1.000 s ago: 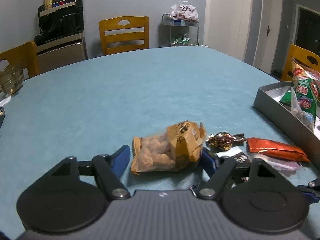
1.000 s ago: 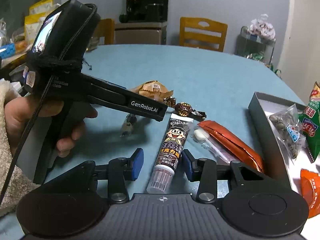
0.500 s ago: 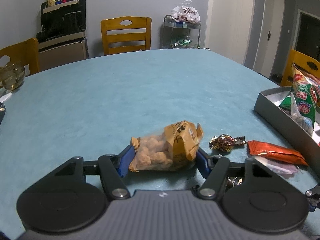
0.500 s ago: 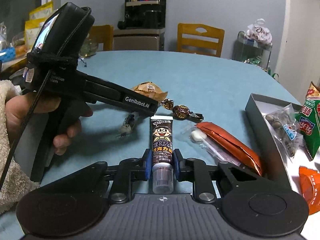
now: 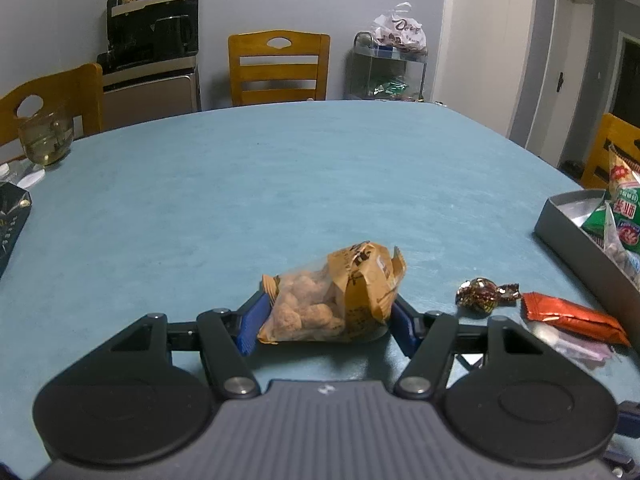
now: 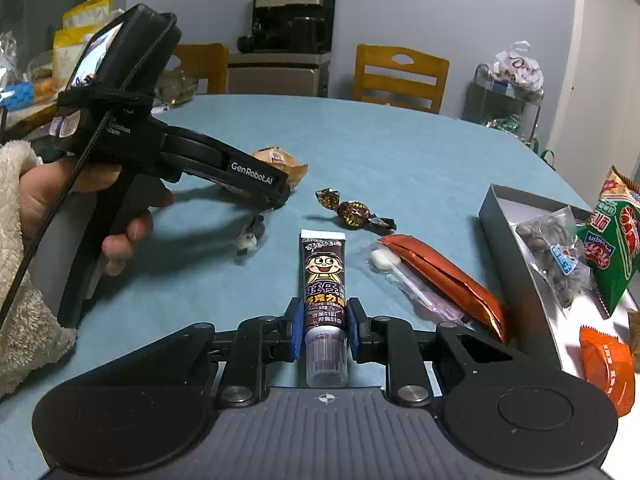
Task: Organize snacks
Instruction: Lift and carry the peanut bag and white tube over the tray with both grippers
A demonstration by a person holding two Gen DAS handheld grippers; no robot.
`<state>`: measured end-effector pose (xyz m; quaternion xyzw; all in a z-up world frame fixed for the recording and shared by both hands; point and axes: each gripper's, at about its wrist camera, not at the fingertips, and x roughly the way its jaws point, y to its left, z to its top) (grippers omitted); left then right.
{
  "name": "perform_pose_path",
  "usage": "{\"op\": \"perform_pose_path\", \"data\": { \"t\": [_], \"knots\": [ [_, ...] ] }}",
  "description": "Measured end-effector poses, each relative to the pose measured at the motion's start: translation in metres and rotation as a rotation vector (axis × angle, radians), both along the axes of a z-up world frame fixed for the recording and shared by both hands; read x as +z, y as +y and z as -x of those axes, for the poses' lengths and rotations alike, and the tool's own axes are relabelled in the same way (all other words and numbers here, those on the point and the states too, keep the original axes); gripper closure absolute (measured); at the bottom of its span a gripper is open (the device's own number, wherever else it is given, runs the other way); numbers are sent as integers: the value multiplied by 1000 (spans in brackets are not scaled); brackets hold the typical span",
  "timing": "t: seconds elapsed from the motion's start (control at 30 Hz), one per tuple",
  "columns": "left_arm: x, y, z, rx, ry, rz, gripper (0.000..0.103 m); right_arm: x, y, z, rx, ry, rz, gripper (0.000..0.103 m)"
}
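Note:
My left gripper (image 5: pixel 326 322) is shut on a tan bag of nuggets (image 5: pixel 334 294) and holds it just above the blue table. The bag also shows in the right wrist view (image 6: pixel 280 162), behind the left gripper's body (image 6: pixel 224 168). My right gripper (image 6: pixel 323 330) is shut on a brown chocolate tube (image 6: pixel 323 284) near its clear cap. A grey box (image 6: pixel 516 248) at the right holds several snack packs.
On the table lie a wrapped brown candy (image 6: pixel 352 213), an orange packet (image 6: pixel 448 280), a clear-wrapped stick (image 6: pixel 404 280) and a small grey wrapped piece (image 6: pixel 250 238). A glass bowl (image 5: pixel 46 136) and a dark box (image 5: pixel 12 220) stand at the left. Chairs ring the table.
Both grippers closed: the left on the nugget bag, the right on the chocolate tube. The bag now sits slightly raised between the left fingers.

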<state>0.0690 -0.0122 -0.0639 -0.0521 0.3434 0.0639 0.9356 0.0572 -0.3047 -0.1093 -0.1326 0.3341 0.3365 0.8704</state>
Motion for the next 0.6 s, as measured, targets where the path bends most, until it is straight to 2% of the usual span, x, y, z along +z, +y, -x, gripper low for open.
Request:
{"op": "perform_pose_path", "data": {
  "t": [0.17, 0.27, 0.6],
  "knots": [
    [1, -1, 1, -2, -3, 3, 40, -4, 6, 1, 4, -45, 19, 71],
    [1, 0, 1, -2, -5, 9, 40, -6, 7, 2, 24, -60, 17, 78],
    [4, 4, 4, 4, -21, 26, 41, 10, -12, 11, 15, -90, -41, 79]
  ]
}}
